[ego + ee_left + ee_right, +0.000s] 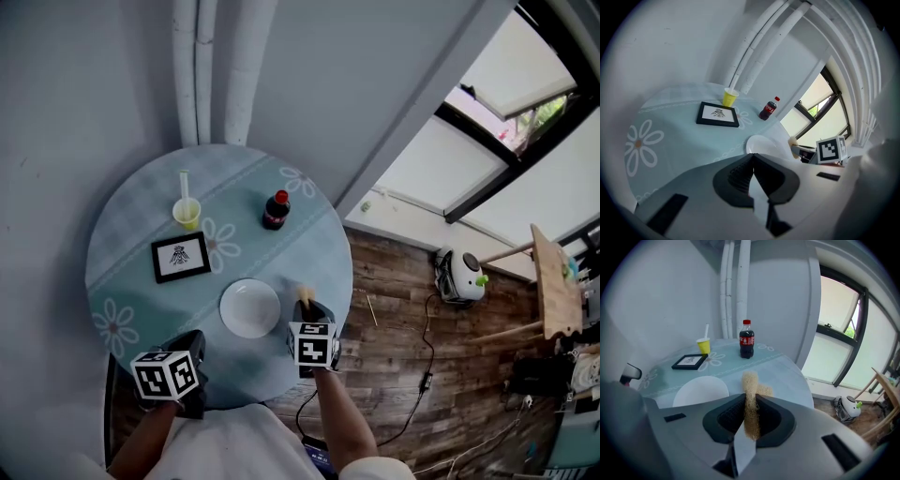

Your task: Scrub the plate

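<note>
Beside the round white plate (249, 307), the right tongs (750, 398) clamp a fibrous tan scrubber (750, 379); the left tongs (753, 158) are pressed together, empty.

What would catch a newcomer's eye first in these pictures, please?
Probably the white plate, lying near the person's edge of the round, flower-patterned table. Just right of it, the right gripper is shut on a tan fibrous scrubber. Beyond stand a cola bottle, a yellow cup and a framed picture.
</note>
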Motion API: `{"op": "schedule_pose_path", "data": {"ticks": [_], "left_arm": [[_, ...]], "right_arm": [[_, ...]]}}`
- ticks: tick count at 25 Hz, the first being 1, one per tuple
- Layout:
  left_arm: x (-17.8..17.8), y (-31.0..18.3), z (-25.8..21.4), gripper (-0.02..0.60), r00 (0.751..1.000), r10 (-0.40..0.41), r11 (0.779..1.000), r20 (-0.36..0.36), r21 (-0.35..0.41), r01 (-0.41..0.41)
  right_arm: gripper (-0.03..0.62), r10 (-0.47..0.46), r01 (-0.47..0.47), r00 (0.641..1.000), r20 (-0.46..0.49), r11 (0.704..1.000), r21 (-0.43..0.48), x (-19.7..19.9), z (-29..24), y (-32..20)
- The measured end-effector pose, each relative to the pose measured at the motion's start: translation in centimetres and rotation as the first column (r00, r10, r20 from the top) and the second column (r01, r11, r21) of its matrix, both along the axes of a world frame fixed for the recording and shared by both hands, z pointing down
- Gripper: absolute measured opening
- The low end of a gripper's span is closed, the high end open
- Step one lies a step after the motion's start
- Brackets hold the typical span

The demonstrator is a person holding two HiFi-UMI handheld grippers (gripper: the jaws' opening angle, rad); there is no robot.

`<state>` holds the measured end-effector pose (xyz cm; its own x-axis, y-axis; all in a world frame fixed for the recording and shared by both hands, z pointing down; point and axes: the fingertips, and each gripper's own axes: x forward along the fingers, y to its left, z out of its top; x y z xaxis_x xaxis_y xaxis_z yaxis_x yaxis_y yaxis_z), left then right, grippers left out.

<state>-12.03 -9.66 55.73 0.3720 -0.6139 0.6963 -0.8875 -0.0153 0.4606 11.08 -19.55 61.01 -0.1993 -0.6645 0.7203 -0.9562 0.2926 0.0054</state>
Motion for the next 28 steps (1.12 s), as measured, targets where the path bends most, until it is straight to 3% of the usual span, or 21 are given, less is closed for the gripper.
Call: {"op": "schedule_pose_path", "data": {"ticks": [5, 9, 12, 14, 21, 23, 28], "left_arm": [[0.3, -0.3, 0.8, 0.009, 0.999, -0.014, 1.0, -0.04, -0.016, 0.014], [0.9, -0.9, 1.5, 0.009, 0.992, -0.035, 0.998, -0.125, -0.047, 0.029], [0.4, -1.9, 2.3, 0.009, 0.963, -0.13, 0.988, -0.238, -0.111, 0.106], [0.5, -2.6, 2.8, 0.011, 0.946, -0.148, 0.984, -0.289, -0.136, 0.112], [1.6, -4.7, 5.2, 0.015, 0.932, -0.171, 0.972, -0.321, -0.209, 0.106], [2.4, -4.9, 5.7, 0.104, 0.922, -0.169, 0.969, -0.348, -0.229, 0.091], [2.9, -5.3, 7.9, 0.115, 0.91, -0.224, 0.944, -0.348, -0.309, 0.114]], "right_arm": [[0.061, -0.008, 0.007, 0.999, 0.04, 1.0, 0.023, 0.2, -1.4, 2.1], [0.061, 0.009, -0.012, 0.998, 0.056, 0.999, 0.05, 0.5, -2.7, 3.7], [0.061, -0.004, 0.002, 0.999, 0.033, 0.999, 0.054, 0.2, -2.9, 4.5], [0.061, -0.006, 0.004, 1.0, 0.031, 0.998, 0.061, 0.0, -3.2, 4.9], [0.061, 0.017, -0.018, 0.999, 0.033, 0.999, 0.04, 1.1, -3.6, 6.9], [0.061, 0.031, -0.032, 0.999, 0.03, 0.999, 0.024, 1.9, -3.4, 7.6], [0.061, 0.066, -0.067, 0.997, 0.036, 0.998, 0.007, 3.1, -3.3, 9.0]]}}
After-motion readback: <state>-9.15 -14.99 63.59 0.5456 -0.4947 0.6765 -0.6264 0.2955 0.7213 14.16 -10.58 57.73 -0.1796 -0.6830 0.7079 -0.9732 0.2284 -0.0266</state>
